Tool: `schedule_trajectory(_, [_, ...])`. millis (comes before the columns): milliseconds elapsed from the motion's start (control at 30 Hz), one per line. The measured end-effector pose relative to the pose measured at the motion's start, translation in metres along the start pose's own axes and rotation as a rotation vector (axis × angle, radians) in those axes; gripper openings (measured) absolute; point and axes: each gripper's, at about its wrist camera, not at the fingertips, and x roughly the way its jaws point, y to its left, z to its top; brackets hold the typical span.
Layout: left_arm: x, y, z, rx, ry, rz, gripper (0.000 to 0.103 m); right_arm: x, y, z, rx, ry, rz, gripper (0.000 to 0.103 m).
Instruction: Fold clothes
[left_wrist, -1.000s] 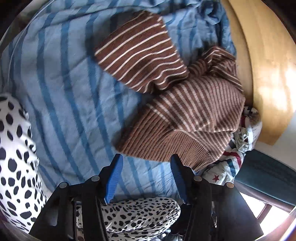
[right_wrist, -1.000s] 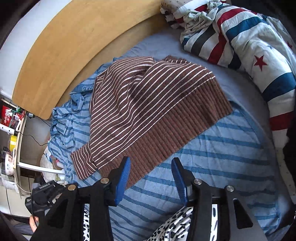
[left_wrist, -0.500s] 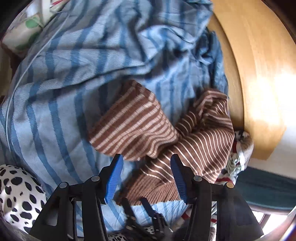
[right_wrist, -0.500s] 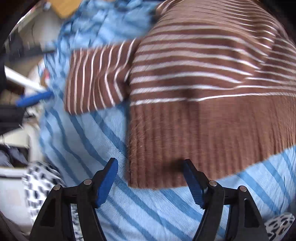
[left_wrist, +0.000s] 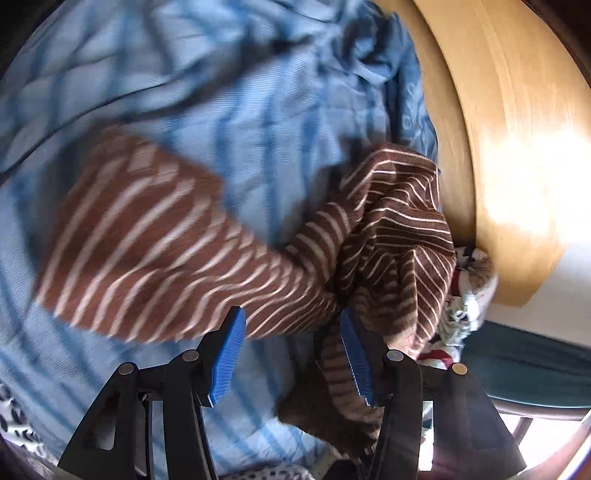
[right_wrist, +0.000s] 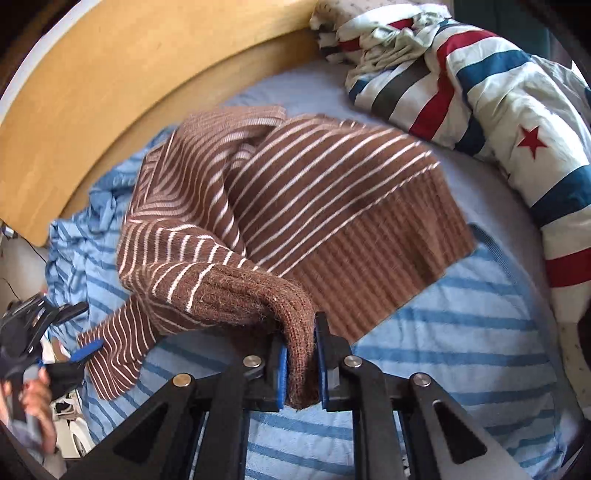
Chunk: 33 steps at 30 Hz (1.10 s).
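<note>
Right gripper (right_wrist: 300, 363), black-framed with blue ribbed pads (right_wrist: 282, 373), seen closing on the ribbed hem corner of a brown knitted sweater with thin white stripes (right_wrist: 325, 192), the knit pinched between both pads and hanging a little below them. From that pinched corner, hem rolled up and back into the garment's body, which lay spread across a light blue bedsheet with darker blue stripes (right_wrist: 461, 332). One striped sleeve trailed off to the left side of the right wrist view, toward the left gripper (right_wrist: 79, 332), held in a person's hand (right_wrist: 31, 402) at the picture's edge.

Left gripper (left_wrist: 291, 358), same black frame and blue pads (left_wrist: 227, 360), stood partly open, jaws apart with nothing pressed between them. Only blue sheet seen in the gap; sleeve lay just beyond the fingertips, and a fold of sweater passed behind the right-hand finger, contact there not clear. Left wrist view smeared with motion blur.

Beyond the sweater, pale wooden bed board (right_wrist: 110, 85) curved along the sheet's far edge. White duvet with red, blue and grey bands and a red star (right_wrist: 517, 110) bunched at the upper right of the right wrist view, near the garment's hem but apart from it.
</note>
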Motion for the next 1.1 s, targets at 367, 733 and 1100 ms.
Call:
schedule_trajectory(367, [0.119,-0.094,0.033,0.348,-0.011,0.377,0.024,0.038,0.033,-0.025,0.1,0.172,0.017,0.069])
schedule_trajectory(733, [-0.068,-0.118,0.113,0.366,-0.512,0.314,0.003,0.017,0.088,-0.032,0.191,0.132,0.254,0.078])
schedule_trajectory(1100, [-0.035,-0.026,0.16,0.15,-0.184,0.335,0.007,0.035,0.157,-0.035,0.177,0.205,0.34,0.084])
